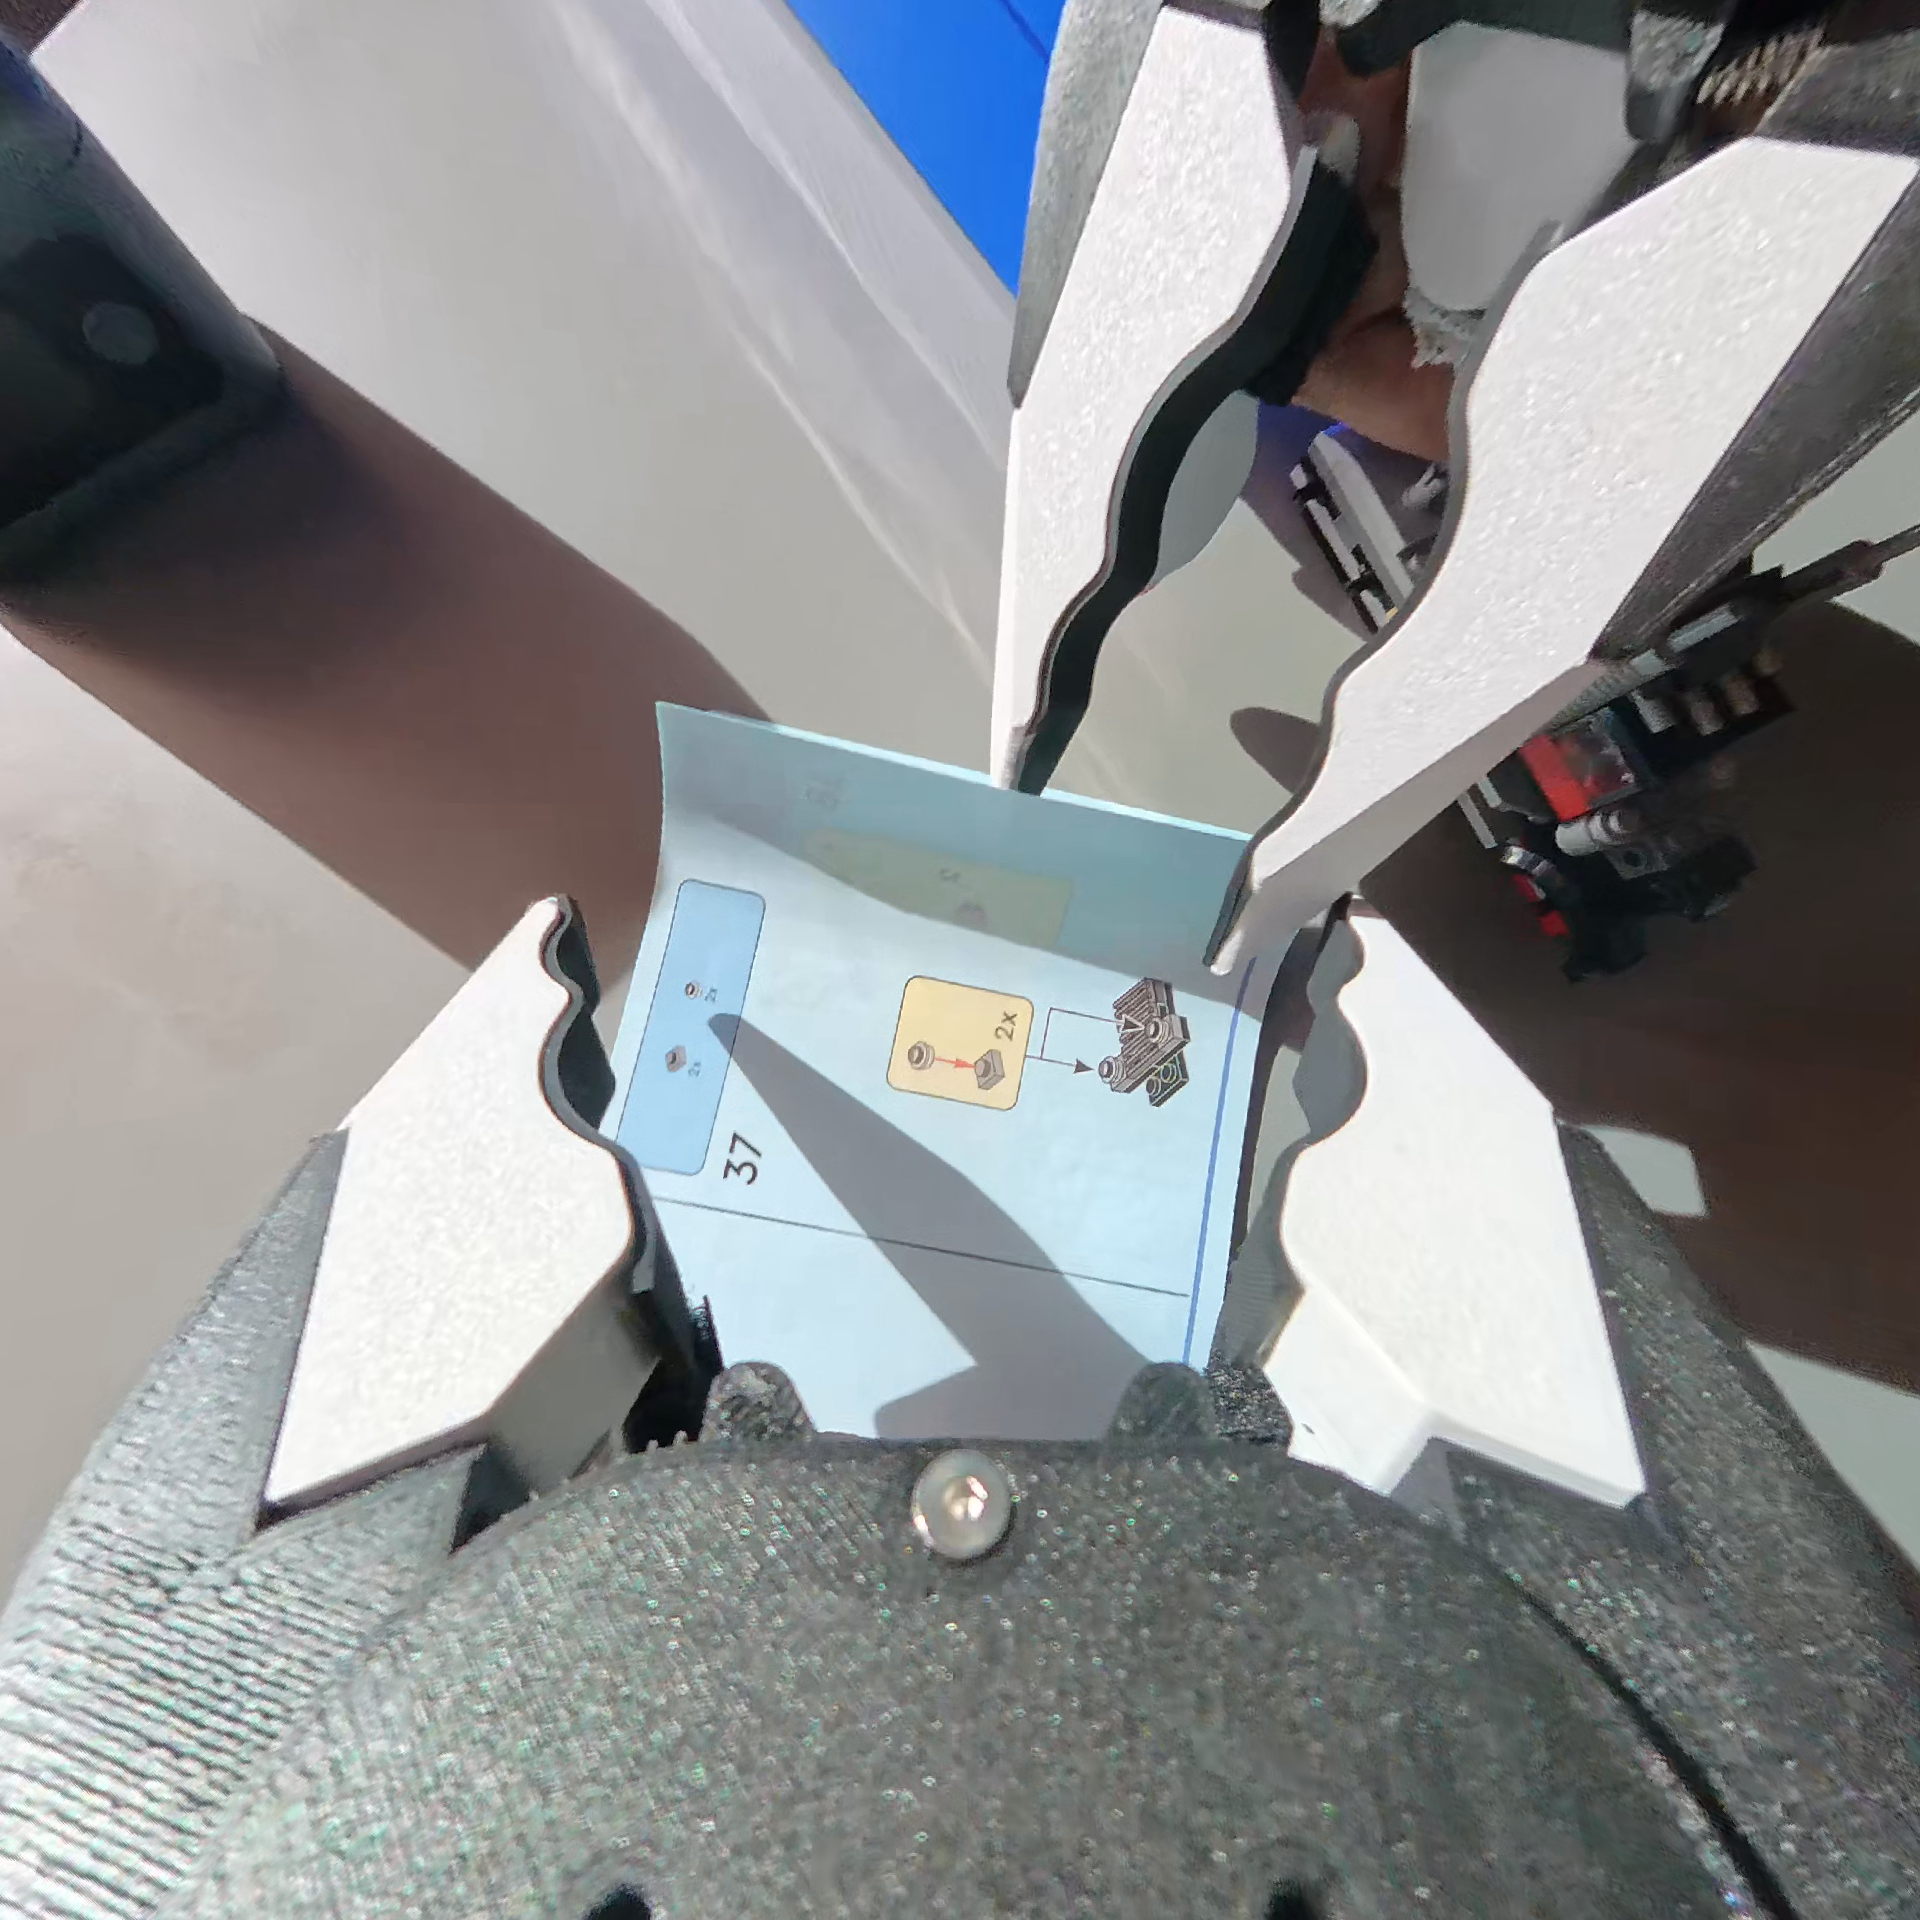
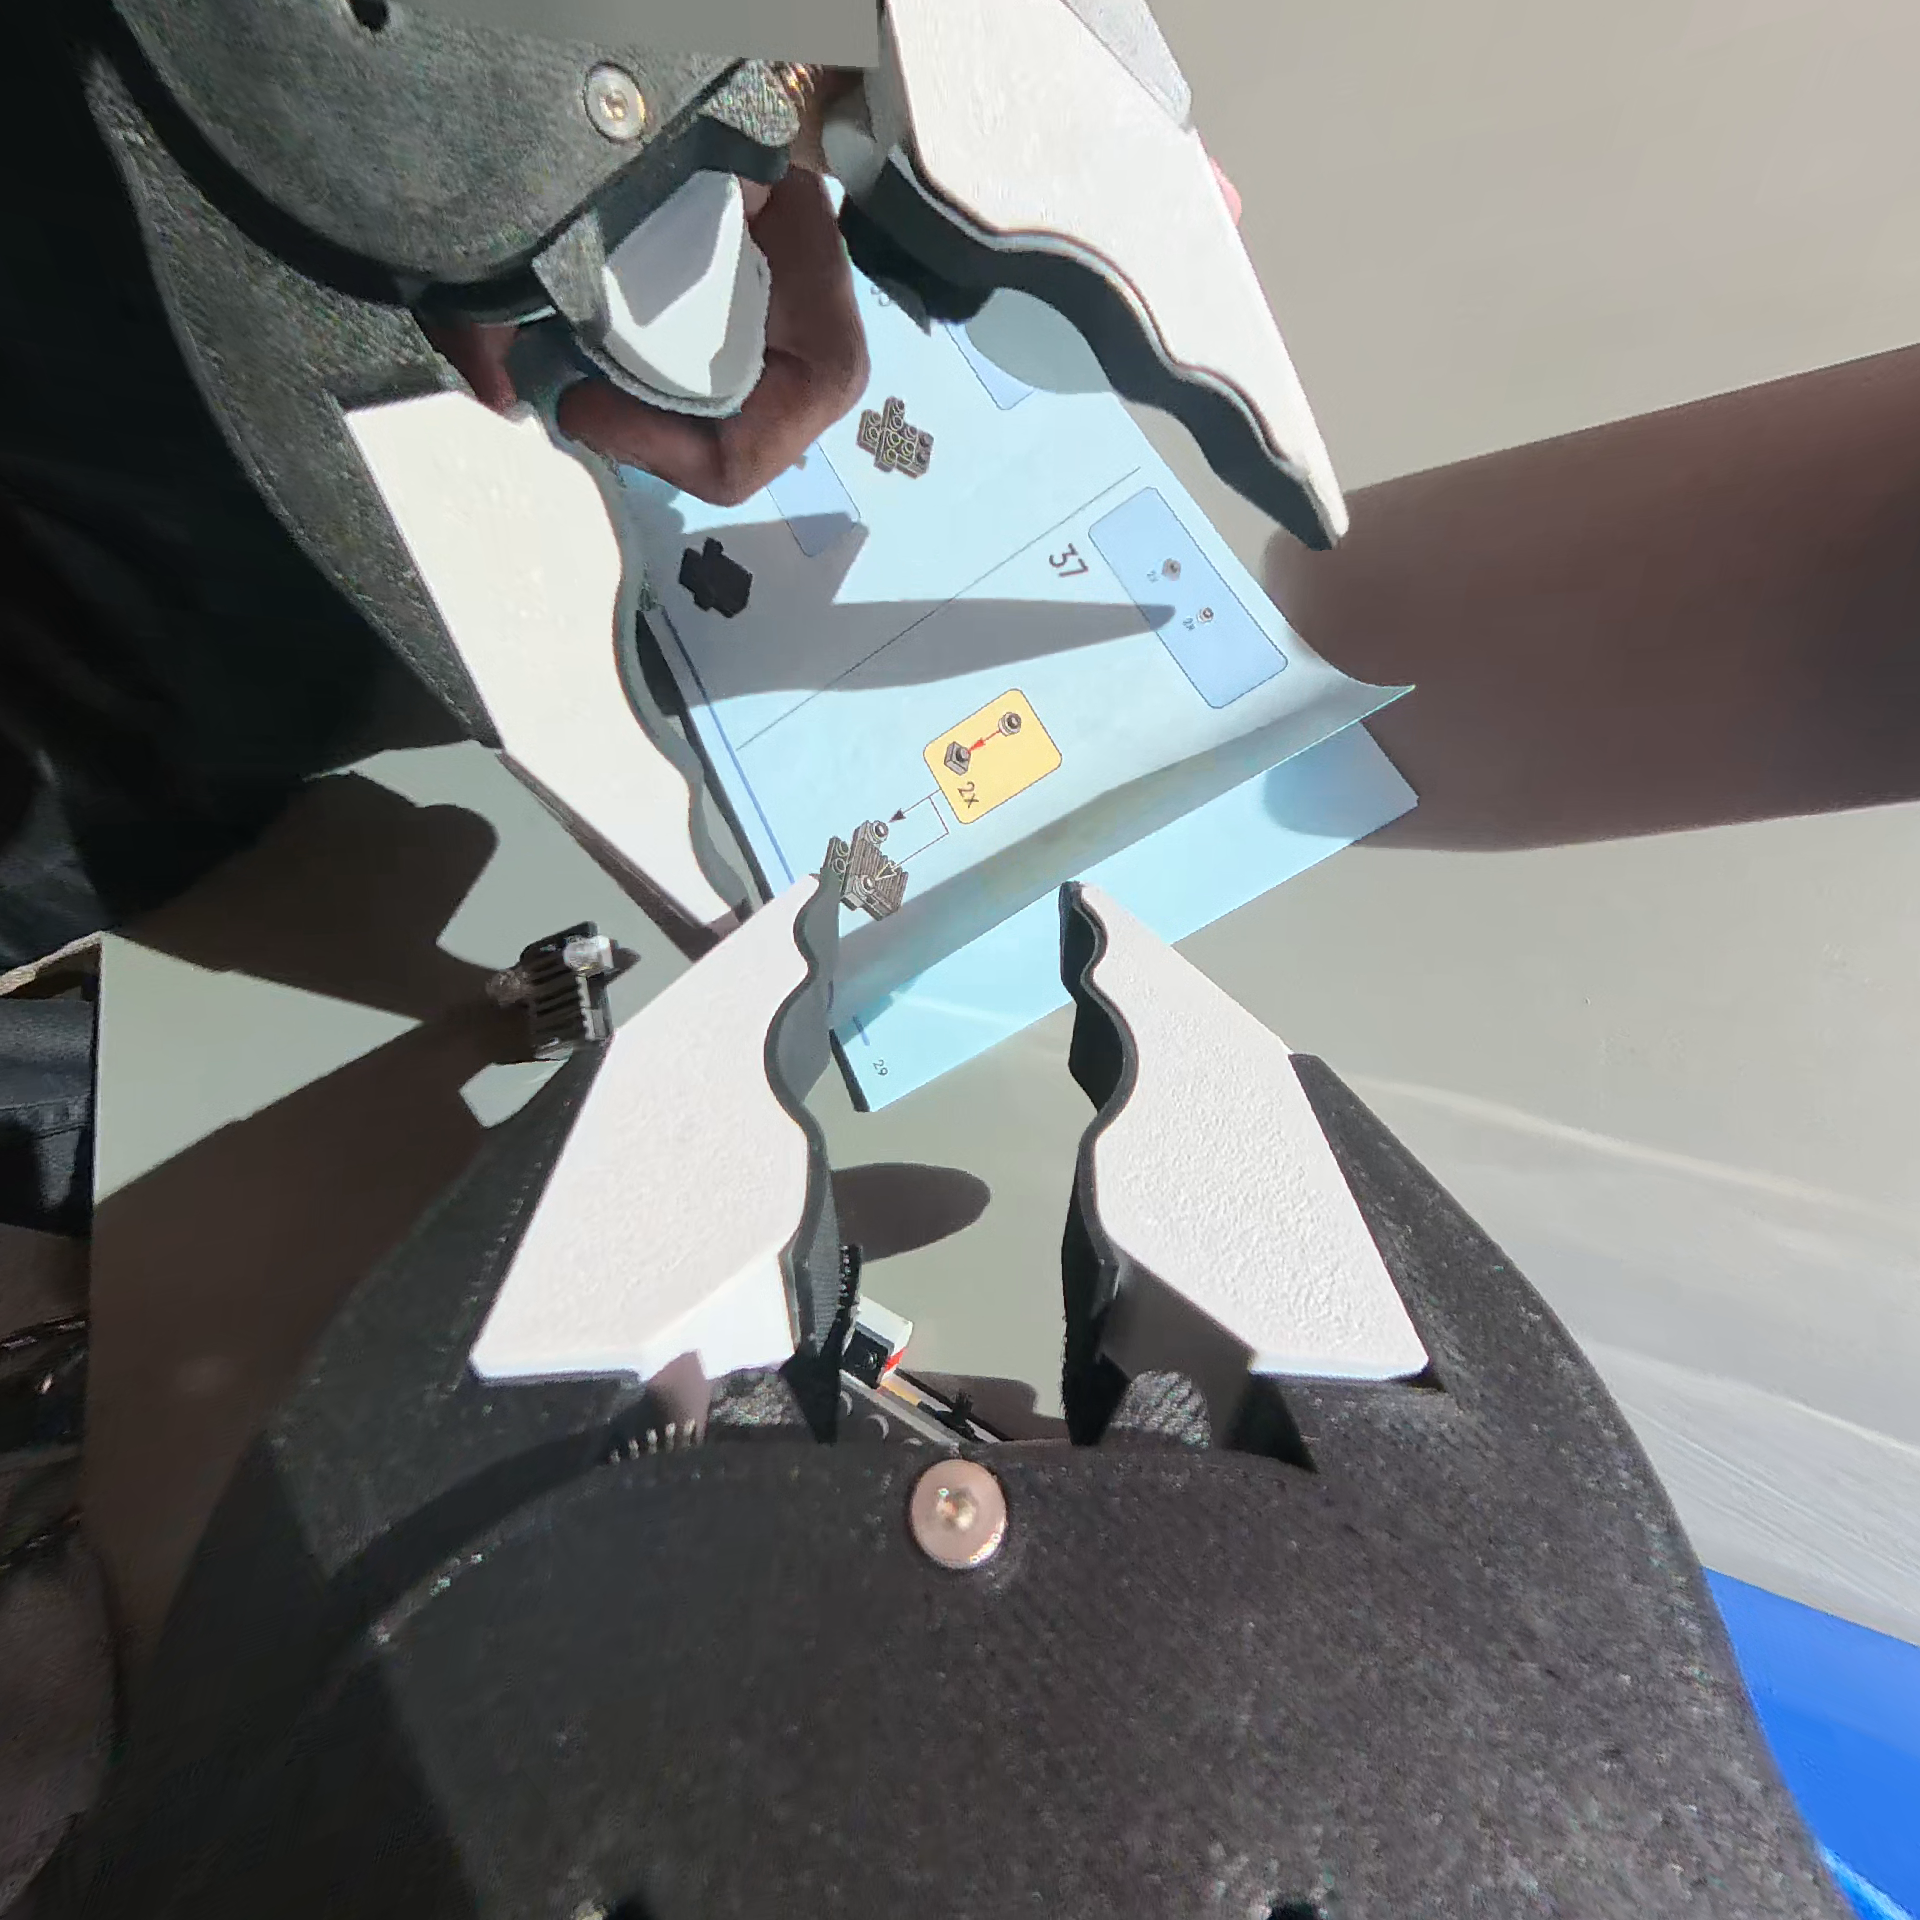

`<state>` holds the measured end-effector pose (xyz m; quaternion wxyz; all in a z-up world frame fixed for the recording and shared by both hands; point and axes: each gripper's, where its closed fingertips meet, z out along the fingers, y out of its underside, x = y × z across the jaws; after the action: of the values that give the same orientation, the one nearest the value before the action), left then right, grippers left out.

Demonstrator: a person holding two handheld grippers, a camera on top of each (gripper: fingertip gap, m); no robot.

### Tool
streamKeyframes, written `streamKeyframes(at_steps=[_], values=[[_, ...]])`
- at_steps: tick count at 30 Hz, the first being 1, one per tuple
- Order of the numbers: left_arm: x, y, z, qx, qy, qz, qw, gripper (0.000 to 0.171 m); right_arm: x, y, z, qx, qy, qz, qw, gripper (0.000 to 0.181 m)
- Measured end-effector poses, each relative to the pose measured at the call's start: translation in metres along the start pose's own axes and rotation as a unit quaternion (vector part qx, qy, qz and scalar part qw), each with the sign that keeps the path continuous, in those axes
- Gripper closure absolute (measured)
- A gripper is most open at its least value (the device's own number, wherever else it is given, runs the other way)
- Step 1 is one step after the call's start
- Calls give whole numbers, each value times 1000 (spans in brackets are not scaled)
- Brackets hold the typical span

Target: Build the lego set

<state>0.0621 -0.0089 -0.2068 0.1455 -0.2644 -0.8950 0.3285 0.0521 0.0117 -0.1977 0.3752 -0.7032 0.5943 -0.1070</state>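
Note:
A light-blue instruction booklet [image 1: 1091, 1195] lies open on the white table, its far page curling up. My left gripper [image 1: 948, 914] is open wide and empty, its fingers either side of the booklet. My right gripper [image 1: 1124, 868] comes in from the upper right, open and empty, with one fingertip [image 1: 1231, 951] at the page's edge. In the right wrist view my right gripper [image 2: 948, 896] is at the booklet's [image 2: 883, 748] near edge, facing the left gripper [image 2: 1029, 717]. A small black Lego piece [image 2: 715, 577] lies on the page.
A partly built Lego model [image 1: 1621, 810] in black, red and grey sits on the table to the right of the booklet. A small black and clear Lego assembly [image 2: 561, 987] lies left of my right gripper. A hand [image 2: 769, 416] holds the left gripper. A blue surface [image 1: 935, 104] borders the table.

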Motion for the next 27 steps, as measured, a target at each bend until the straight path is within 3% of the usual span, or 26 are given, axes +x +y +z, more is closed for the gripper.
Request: streamKeyframes(at_steps=[13, 27], values=[[13, -18, 2, 65, 49, 7, 997, 34, -5, -3, -1, 8, -15, -5, 1000, 138], [10, -14, -1, 61, 46, 9, 997, 42, -2, -2, -1, 7, -11, 0, 1000, 138]])
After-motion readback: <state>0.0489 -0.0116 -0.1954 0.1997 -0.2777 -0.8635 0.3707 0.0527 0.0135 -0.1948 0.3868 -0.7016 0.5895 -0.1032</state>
